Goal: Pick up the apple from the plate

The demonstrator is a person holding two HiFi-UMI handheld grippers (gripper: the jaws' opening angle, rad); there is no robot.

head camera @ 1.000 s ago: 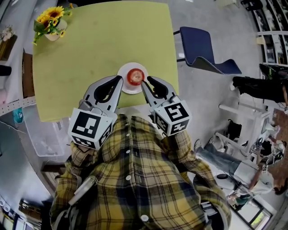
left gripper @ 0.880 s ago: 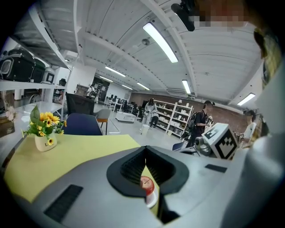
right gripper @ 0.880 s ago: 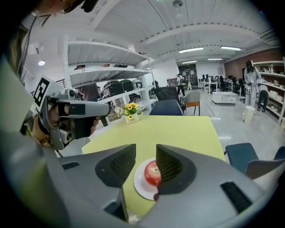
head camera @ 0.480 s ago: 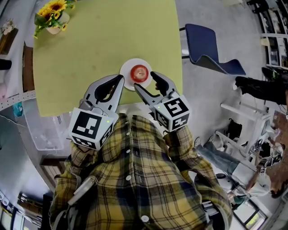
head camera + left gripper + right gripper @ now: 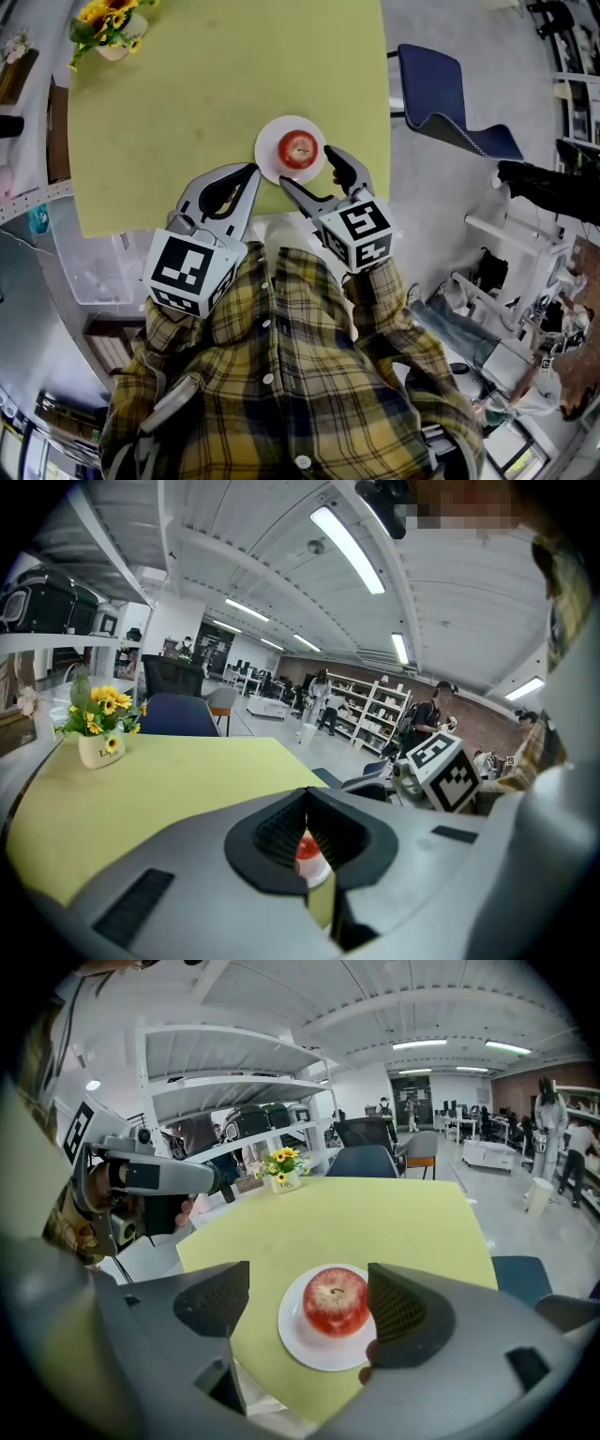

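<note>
1. The right claw point(image 5: 307, 1283) holds nothing and its jaws are opening wide. The round red apple point(image 5: 335, 1300) sits just ahead of its tips, on a small white plate point(image 5: 305, 1349).
2. The left claw point(image 5: 305, 808) is closed on nothing, off to the right claw's left.
3. Best to ease the right claw forward until both pads flank the apple's widest part, keeping clear of the plate's rim, then close gently.
</note>
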